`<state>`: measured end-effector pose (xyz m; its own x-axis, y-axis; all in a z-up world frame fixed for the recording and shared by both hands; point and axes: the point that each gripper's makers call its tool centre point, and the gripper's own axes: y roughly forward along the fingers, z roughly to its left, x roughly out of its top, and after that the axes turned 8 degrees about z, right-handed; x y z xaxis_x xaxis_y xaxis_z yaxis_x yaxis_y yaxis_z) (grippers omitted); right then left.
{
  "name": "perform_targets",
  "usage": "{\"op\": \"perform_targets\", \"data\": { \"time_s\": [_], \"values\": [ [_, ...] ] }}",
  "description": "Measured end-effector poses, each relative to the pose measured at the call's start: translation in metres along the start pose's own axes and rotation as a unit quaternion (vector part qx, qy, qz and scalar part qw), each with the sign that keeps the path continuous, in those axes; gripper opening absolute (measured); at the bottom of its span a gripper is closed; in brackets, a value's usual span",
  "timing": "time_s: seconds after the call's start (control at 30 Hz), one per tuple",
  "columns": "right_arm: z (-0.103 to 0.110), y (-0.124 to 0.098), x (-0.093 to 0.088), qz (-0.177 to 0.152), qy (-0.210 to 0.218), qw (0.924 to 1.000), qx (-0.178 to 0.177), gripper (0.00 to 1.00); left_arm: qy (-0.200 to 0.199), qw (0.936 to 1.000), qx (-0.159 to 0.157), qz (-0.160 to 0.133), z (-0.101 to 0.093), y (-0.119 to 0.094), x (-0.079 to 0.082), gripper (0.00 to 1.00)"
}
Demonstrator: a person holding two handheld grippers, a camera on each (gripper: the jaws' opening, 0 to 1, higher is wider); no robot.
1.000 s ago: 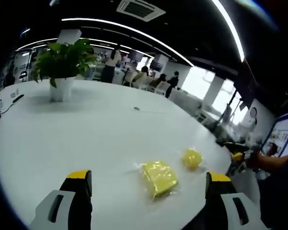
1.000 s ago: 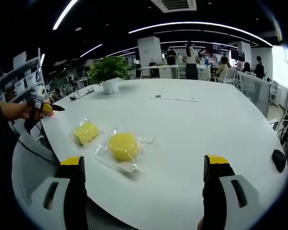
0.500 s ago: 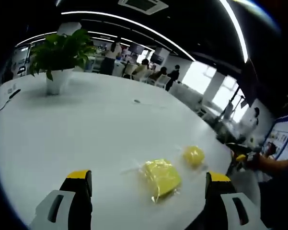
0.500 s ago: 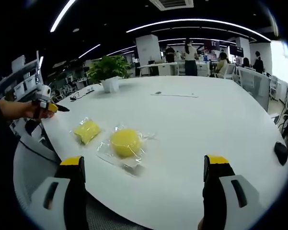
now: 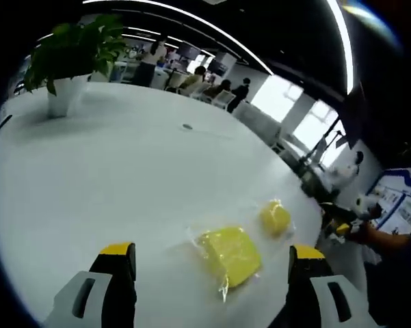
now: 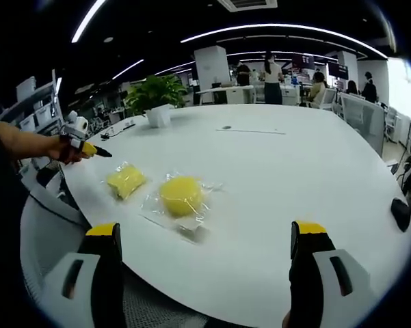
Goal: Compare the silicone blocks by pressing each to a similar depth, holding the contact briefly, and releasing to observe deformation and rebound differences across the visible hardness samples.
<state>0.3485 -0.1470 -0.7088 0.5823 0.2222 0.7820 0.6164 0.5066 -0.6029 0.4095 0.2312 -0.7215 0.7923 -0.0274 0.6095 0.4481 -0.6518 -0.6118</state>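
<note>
- Silicone blocks, two of them and both yellow, lie in clear plastic wrappers near the edge of a white surface [image 6: 273,178].
- From the right gripper view, the round block [image 6: 180,195] lies nearer the middle of the picture, with the square block [image 6: 126,180] just beside it on its left, the two apart.
- From the left gripper view, the square block [image 5: 230,255] lies between the jaws and a little ahead of them; the round block [image 5: 275,218] lies beyond it to the right.
- Left tongs [image 5: 212,273] stand wide open over the white surface [image 5: 109,178], holding nothing and clear of both blocks.
- Right tongs [image 6: 208,249] are likewise spread wide and empty, their yellow-tipped jaws hanging short of the round block, not touching it.
- At the left of the right gripper view, a hand holds the left tongs [image 6: 89,148] at the surface's edge, near the square block but apart from it.
- At the right edge of the left gripper view, a hand holds the right tongs [image 5: 340,227] beyond the round block.
- A potted plant [image 6: 156,98] stands on the far part of the surface, well apart from the blocks; it stands at the upper left [image 5: 68,58] in the left gripper view.
- People [image 6: 272,78] stand and sit at desks in the office behind.
</note>
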Motion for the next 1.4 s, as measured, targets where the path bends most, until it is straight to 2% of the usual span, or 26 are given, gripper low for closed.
{"op": "perform_targets", "data": {
  "time_s": [0.13, 0.2, 0.27, 0.33, 0.37, 0.43, 0.5, 0.63, 0.7, 0.73, 0.77, 0.87, 0.97, 1.03, 1.07, 1.13, 1.17, 1.23, 1.27, 1.3, 1.4],
  "values": [
    [-0.003, -0.002, 0.0, -0.001, 0.003, 1.0, 0.001, 0.96, -0.038, 0.9991, -0.002, 0.02, 0.009, 0.012, -0.003, 0.86],
    [-0.004, -0.001, 0.0, 0.0, 0.004, 1.0, 0.0, 0.96, -0.056, 0.9982, -0.015, 0.019, 0.009, 0.017, -0.004, 0.82],
    [-0.004, -0.001, 0.001, -0.002, 0.007, 1.0, 0.002, 0.96, -0.064, 0.9977, -0.011, 0.021, 0.019, 0.026, -0.006, 0.79],
    [-0.002, 0.001, 0.002, -0.002, 0.006, 1.0, 0.003, 0.96, -0.082, 0.9957, -0.031, 0.03, 0.015, 0.034, -0.011, 0.77],
    [-0.001, 0.001, 0.003, -0.002, 0.006, 1.0, 0.005, 0.96, -0.08, 0.9948, -0.049, 0.038, 0.011, 0.037, -0.014, 0.74],
    [0.001, 0.003, 0.003, -0.002, 0.006, 1.0, 0.007, 0.96, -0.067, 0.996, -0.032, 0.05, 0.017, 0.044, -0.019, 0.67],
    [0.003, 0.005, 0.004, -0.001, 0.006, 0.9999, 0.01, 0.96, -0.067, 0.9957, -0.04, 0.05, 0.017, 0.046, -0.019, 0.61],
    [0.005, 0.008, 0.003, 0.001, 0.008, 0.9999, 0.013, 0.96, -0.095, 0.9927, -0.062, 0.042, 0.016, 0.05, -0.014, 0.55],
    [0.007, 0.009, 0.004, 0.001, 0.01, 0.9999, 0.013, 0.96, -0.095, 0.9927, -0.061, 0.042, 0.019, 0.051, -0.013, 0.48],
    [0.007, 0.01, 0.004, 0.001, 0.01, 0.9998, 0.014, 0.96, -0.111, 0.9908, -0.065, 0.043, 0.02, 0.053, -0.013, 0.43],
    [0.008, 0.011, 0.004, 0.001, 0.011, 0.9998, 0.015, 0.96, -0.139, 0.9855, -0.085, 0.048, 0.015, 0.052, -0.014, 0.34],
    [0.009, 0.011, 0.004, 0.003, 0.011, 0.9998, 0.015, 0.96, -0.155, 0.9842, -0.078, 0.035, 0.022, 0.056, -0.01, 0.29],
    [0.009, 0.011, 0.002, 0.008, 0.009, 0.9998, 0.015, 0.96, -0.157, 0.9837, -0.08, 0.035, 0.025, 0.059, -0.009, 0.23],
    [0.007, 0.01, 0.0, 0.011, 0.009, 0.9998, 0.014, 0.96, -0.151, 0.9845, -0.076, 0.048, 0.025, 0.062, -0.014, 0.2],
    [0.006, 0.01, 0.0, 0.012, 0.01, 0.9998, 0.013, 0.96, -0.161, 0.9813, -0.083, 0.067, 0.023, 0.062, -0.021, 0.16],
    [0.004, 0.009, -0.002, 0.013, 0.011, 0.9998, 0.012, 0.96, -0.166, 0.9804, -0.096, 0.045, 0.019, 0.062, -0.013, 0.08],
    [0.003, 0.008, -0.002, 0.014, 0.012, 0.9998, 0.011, 0.96, -0.173, 0.9798, -0.09, 0.043, 0.022, 0.062, -0.013, 0.04],
    [0.002, 0.008, -0.004, 0.015, 0.013, 0.9998, 0.01, 0.96, -0.186, 0.9763, -0.1, 0.048, 0.02, 0.065, -0.014, 0.03],
    [0.001, 0.008, -0.004, 0.016, 0.014, 0.9997, 0.009, 0.96, -0.18, 0.975, -0.113, 0.064, 0.014, 0.064, -0.019, 0.03],
    [0.001, 0.008, -0.004, 0.016, 0.015, 0.9997, 0.009, 0.96, -0.171, 0.9773, -0.107, 0.065, 0.015, 0.066, -0.019, 0.03],
    [-0.002, 0.007, -0.004, 0.014, 0.019, 0.9997, 0.006, 0.96, -0.18, 0.9752, -0.107, 0.071, 0.014, 0.067, -0.019, 0.01]
  ]
}}
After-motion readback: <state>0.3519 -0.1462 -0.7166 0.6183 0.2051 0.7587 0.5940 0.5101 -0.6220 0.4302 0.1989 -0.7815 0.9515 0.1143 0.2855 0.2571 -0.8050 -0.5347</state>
